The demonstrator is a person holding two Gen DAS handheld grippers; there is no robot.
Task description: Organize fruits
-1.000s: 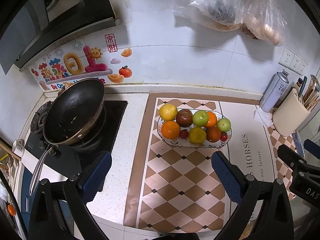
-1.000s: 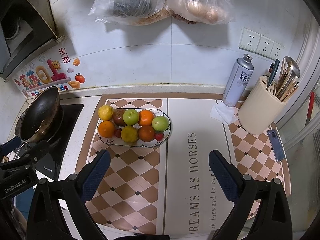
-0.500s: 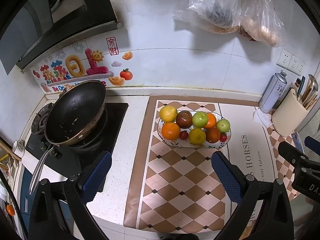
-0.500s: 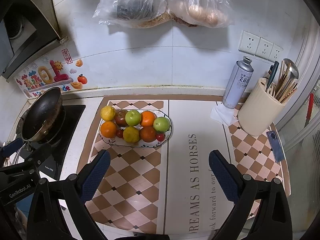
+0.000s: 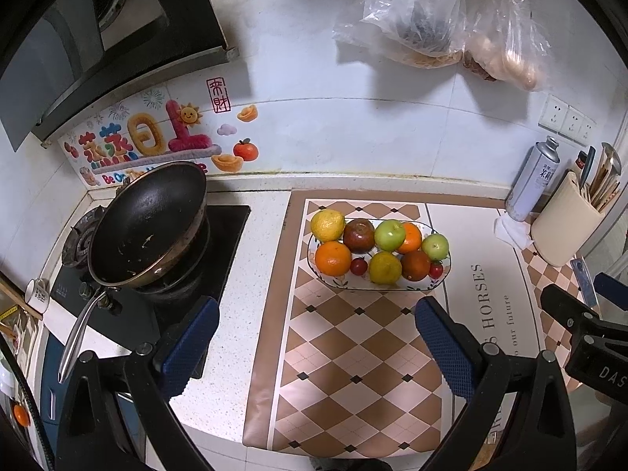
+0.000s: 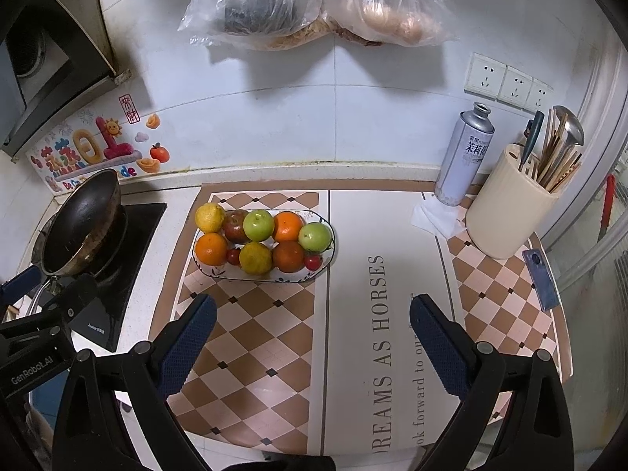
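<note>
Both tongs, left tongs (image 5: 316,335) and right tongs (image 6: 312,331), gape wide and empty low in frame, hovering above the checkered mat (image 6: 251,337) on the tabletop. Mid-frame, the plate (image 6: 327,253) holds the fruits packed touching; nudging one orange (image 6: 211,249) could roll its neighbours or the cherry tomatoes (image 6: 313,261) off the rim.

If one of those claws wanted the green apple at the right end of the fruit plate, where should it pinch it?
Probably from above, across its round middle. The green apple sits at the plate's right end with open space to its right, but an orange and a cherry tomato crowd its other sides. The right gripper, open, is nearer.
</note>
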